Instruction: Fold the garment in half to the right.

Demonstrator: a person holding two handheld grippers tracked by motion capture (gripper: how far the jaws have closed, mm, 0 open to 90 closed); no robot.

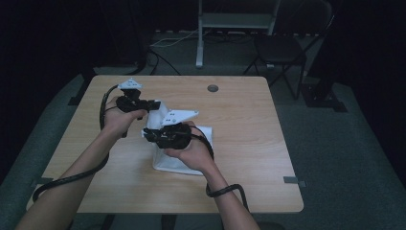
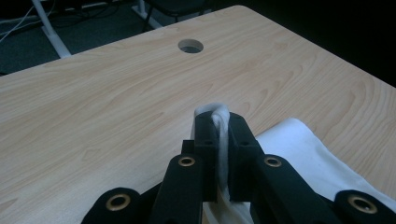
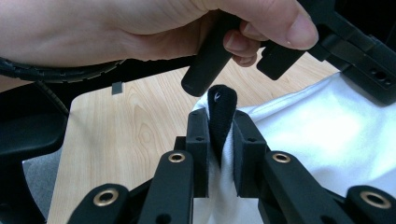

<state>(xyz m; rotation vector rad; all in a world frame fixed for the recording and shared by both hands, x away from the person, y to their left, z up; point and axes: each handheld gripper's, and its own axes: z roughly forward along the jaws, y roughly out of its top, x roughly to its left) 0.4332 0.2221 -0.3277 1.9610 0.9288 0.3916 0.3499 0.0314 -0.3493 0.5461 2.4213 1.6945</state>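
A white garment (image 1: 179, 160) lies near the middle of the wooden table (image 1: 239, 124). My left gripper (image 1: 154, 104) holds one raised part of it, and in the left gripper view the jaws (image 2: 218, 128) pinch a thin fold of the white cloth (image 2: 299, 144). My right gripper (image 1: 149, 135) sits just in front of the left one, over the garment. In the right gripper view its jaws (image 3: 221, 123) are shut on a bunch of white cloth (image 3: 327, 126) with a black strip (image 3: 220, 112) standing up between them. The other hand and its gripper (image 3: 355, 51) hang close above.
A round cable hole (image 1: 212, 88) is set in the table towards its far edge. A black chair (image 1: 287, 48) and a white stand (image 1: 234, 21) are on the floor beyond. Bare wood lies to the right of the garment.
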